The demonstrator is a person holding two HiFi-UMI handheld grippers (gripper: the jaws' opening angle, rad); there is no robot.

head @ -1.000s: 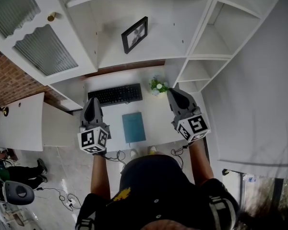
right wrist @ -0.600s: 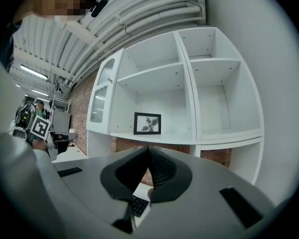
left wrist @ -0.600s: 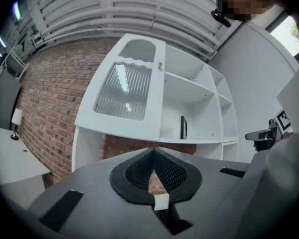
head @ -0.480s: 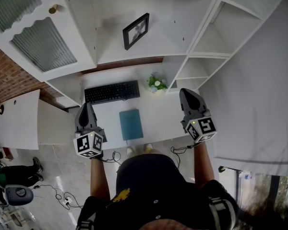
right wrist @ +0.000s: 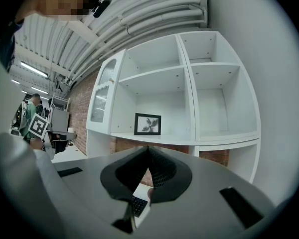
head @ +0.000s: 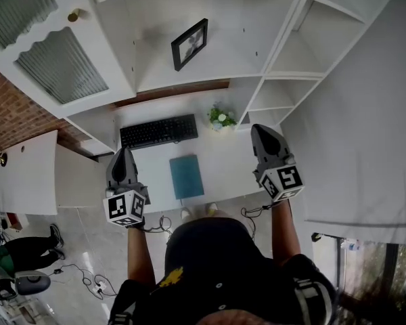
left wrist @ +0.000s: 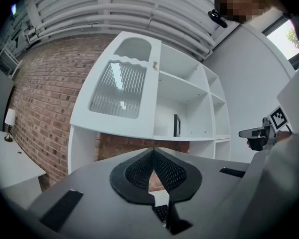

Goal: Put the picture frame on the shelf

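Note:
The black picture frame (head: 189, 44) stands upright on the white shelf (head: 189, 80) above the desk, leaning slightly; it also shows in the right gripper view (right wrist: 147, 124) and edge-on in the left gripper view (left wrist: 176, 125). My left gripper (head: 123, 152) hovers over the desk's front left corner, far below the frame, shut with nothing in it (left wrist: 152, 151). My right gripper (head: 260, 129) hangs over the desk's right side, also shut and empty (right wrist: 148, 149). Neither touches the frame.
On the white desk (head: 223, 164) lie a black keyboard (head: 158, 131), a teal notebook (head: 187, 177) and a small potted plant (head: 220, 118). A ribbed-glass cabinet door (head: 61, 63) is at the left. Open shelf compartments (head: 304, 46) run down the right. A person sits at the lower left (head: 13, 249).
Both grippers have drawn back from the shelf and spread apart, the left one down and leftward, the right one to the right. The frame stays put on the shelf.

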